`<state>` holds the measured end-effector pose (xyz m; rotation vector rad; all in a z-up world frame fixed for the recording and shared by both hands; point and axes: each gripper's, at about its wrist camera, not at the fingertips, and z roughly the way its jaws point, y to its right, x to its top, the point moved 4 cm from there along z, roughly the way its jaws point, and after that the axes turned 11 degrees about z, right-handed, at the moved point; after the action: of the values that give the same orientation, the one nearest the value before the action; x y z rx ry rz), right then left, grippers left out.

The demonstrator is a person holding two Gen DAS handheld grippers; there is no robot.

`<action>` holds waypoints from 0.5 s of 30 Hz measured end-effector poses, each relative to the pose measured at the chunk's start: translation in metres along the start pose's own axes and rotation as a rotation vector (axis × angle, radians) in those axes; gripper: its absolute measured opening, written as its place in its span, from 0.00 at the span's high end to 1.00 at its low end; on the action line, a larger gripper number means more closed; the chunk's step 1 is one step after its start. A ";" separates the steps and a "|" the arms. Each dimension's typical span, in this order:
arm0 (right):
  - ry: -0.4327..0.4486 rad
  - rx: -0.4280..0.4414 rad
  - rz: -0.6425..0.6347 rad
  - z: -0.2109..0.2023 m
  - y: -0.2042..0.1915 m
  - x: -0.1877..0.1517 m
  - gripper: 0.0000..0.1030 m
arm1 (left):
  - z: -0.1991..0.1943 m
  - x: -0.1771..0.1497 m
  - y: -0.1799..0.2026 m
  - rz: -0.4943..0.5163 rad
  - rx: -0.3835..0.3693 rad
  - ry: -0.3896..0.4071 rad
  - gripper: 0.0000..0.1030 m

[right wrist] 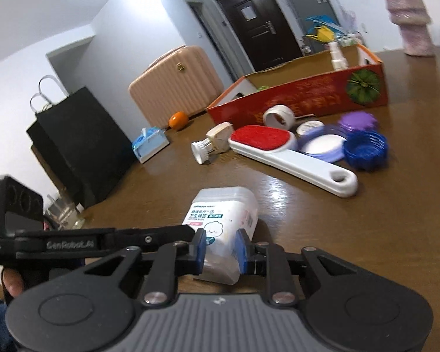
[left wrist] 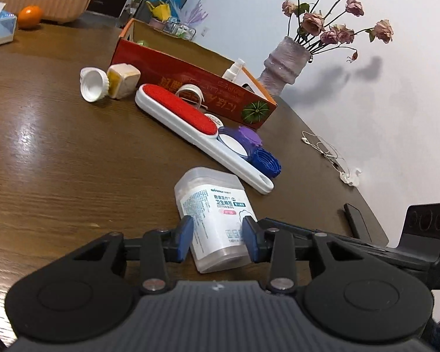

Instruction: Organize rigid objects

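Right tongs astride upright cotton-bud box

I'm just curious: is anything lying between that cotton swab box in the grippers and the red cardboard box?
Yes. The lint brush lies across the table between the cotton swab box and the red cardboard box, with a cluster of caps beside it. Lifting over them looks easy enough.

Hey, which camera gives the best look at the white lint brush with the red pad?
The left wrist view. There the lint brush lies sharp, with its red pad and whole handle in sight. In the right wrist view the lint brush is also complete but motion-blurred, so its pad texture is soft.
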<state>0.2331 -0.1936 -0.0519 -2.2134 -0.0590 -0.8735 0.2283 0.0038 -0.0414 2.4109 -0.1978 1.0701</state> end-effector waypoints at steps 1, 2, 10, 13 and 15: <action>0.006 -0.004 0.004 -0.001 0.002 0.000 0.79 | 0.001 0.001 0.001 -0.002 0.003 -0.003 0.64; 0.016 -0.015 0.007 -0.001 0.004 0.002 0.79 | 0.002 0.002 0.001 0.000 0.009 -0.005 0.64; 0.026 0.004 0.049 0.010 0.011 0.010 0.75 | 0.010 0.003 -0.013 -0.064 -0.023 -0.014 0.62; 0.016 0.016 0.065 0.016 0.012 0.014 0.73 | 0.015 0.008 -0.015 -0.098 -0.035 -0.023 0.62; 0.030 0.008 0.059 0.017 0.010 0.017 0.73 | 0.016 0.017 -0.014 -0.106 -0.044 -0.005 0.63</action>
<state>0.2586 -0.1932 -0.0558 -2.1827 0.0165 -0.8726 0.2545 0.0095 -0.0434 2.3564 -0.0928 1.0022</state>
